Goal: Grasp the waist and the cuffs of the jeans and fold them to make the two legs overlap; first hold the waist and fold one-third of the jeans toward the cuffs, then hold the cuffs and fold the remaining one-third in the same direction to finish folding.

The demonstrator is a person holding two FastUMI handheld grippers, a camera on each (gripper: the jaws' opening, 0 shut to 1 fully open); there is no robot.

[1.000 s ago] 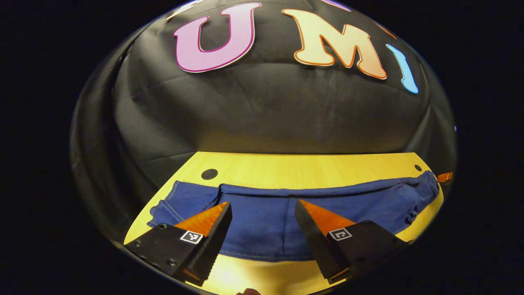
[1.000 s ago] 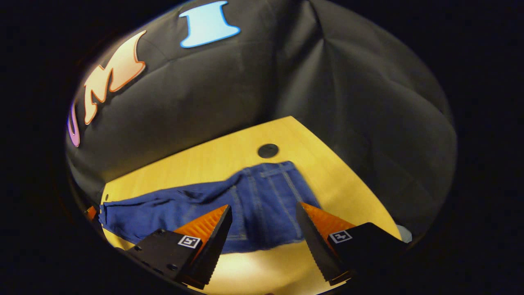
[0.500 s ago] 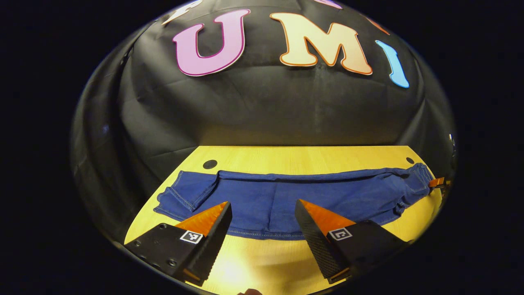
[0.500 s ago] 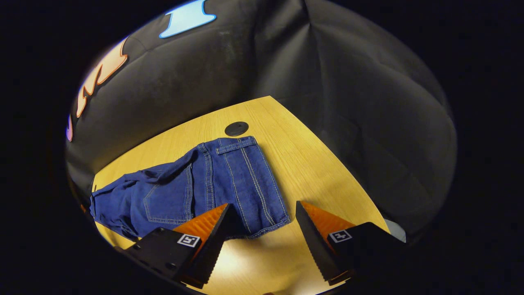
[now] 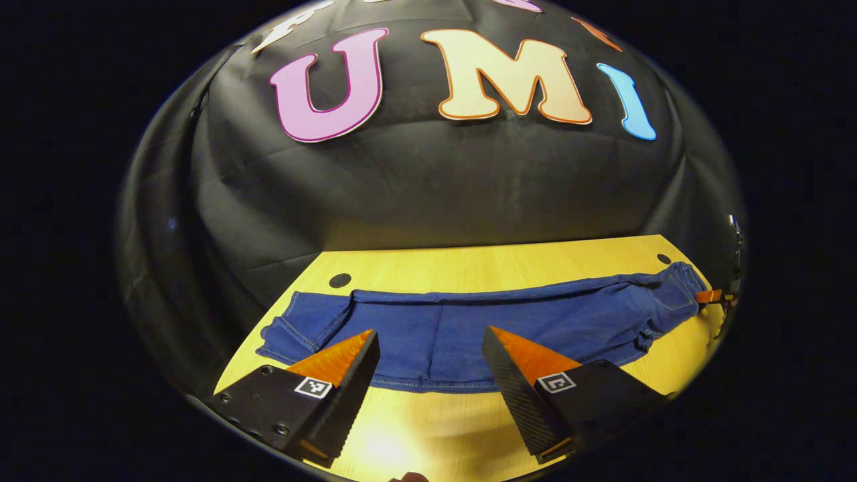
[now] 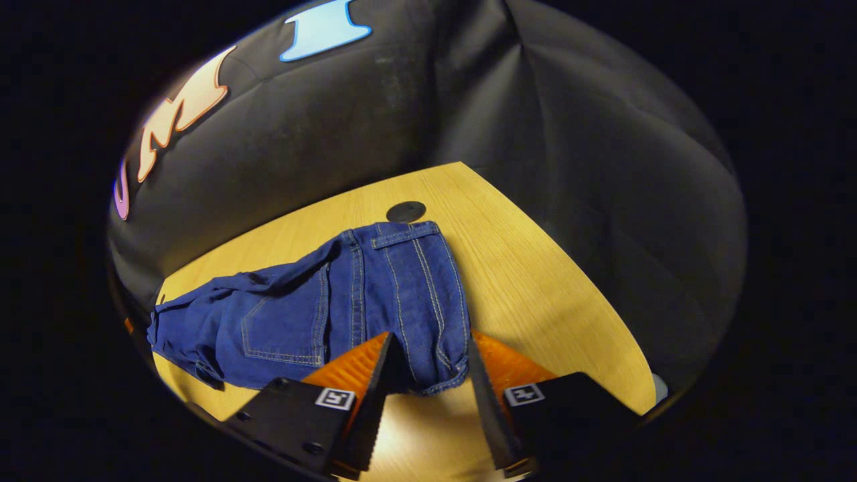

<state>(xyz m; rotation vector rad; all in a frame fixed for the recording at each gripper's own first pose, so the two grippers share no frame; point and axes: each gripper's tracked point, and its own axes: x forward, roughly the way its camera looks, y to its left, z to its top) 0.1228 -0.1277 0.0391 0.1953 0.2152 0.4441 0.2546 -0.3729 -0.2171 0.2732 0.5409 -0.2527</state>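
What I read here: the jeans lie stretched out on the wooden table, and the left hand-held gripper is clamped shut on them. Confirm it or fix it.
One part is wrong: the left hand-held gripper is open, not clamped shut. The left gripper view shows its fingers wide apart, with nothing pinched between them. The jeans do lie stretched out on the wooden table.

Blue jeans (image 5: 469,328) lie stretched flat along the light wooden table (image 5: 482,271).

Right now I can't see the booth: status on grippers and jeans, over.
Left hand-held gripper open, hovering over the jeans. Right hand-held gripper closing around the jeans' near edge, grip unconfirmed. Jeans flat on table. Nothing in the way.
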